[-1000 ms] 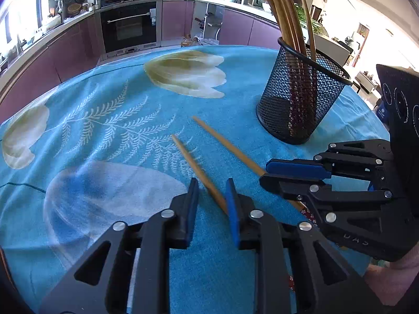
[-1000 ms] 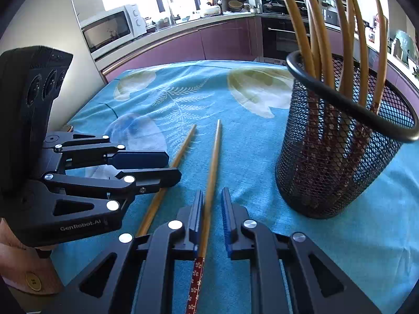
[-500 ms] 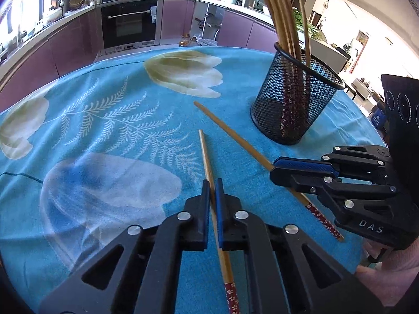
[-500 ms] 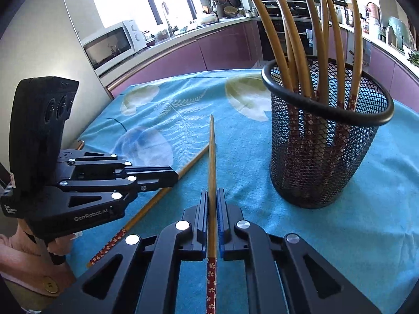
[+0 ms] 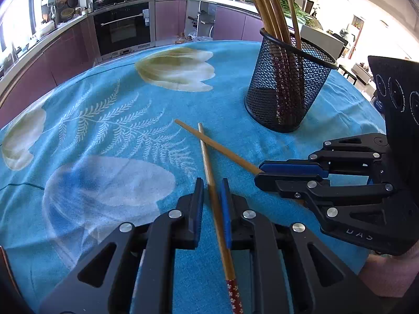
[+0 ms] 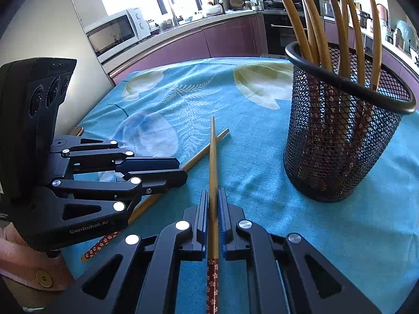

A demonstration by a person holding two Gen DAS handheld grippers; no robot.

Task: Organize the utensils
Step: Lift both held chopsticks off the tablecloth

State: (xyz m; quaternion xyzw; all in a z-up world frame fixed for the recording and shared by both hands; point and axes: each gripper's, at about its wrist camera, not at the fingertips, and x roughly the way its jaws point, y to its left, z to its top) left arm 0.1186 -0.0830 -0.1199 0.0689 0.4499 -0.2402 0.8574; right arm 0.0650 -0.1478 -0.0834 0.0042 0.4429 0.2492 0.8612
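Your right gripper (image 6: 212,204) is clamped on one chopstick (image 6: 213,162); your left gripper (image 5: 211,196), marked "GenRobot.AI", is parted around the other chopstick (image 5: 209,167). Both chopsticks point bare tips away from you and cross on the blue tablecloth (image 5: 104,120), beside the mesh holder (image 6: 340,141).

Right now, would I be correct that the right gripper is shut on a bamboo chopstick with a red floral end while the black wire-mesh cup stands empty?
Not quite: the black wire-mesh cup holds several upright bamboo chopsticks, as the right wrist view shows. The right gripper is indeed shut on a bamboo chopstick with a red floral end.
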